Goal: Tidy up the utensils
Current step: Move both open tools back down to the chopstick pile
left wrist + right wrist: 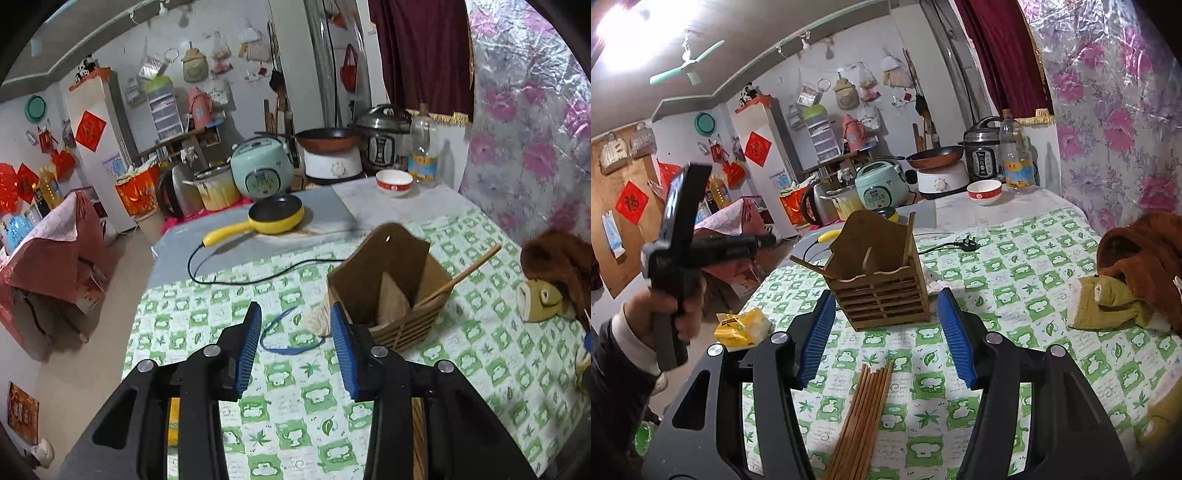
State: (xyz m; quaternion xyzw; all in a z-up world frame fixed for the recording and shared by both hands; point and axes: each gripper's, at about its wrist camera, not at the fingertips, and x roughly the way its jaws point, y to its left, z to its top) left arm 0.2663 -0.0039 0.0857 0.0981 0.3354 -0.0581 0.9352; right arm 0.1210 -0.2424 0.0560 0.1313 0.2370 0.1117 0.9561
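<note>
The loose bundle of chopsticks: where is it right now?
In the right wrist view, the chopsticks lie flat on the green checked tablecloth, between the right gripper fingers, just in front of the wooden holder.

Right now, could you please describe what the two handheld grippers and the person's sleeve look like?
Both the left gripper and the right gripper have matte black frames with silver pivot bolts and ribbed blue pads lining the jaws. No cables show. The hand emerges from a dark sleeve with a pale cuff.
</note>
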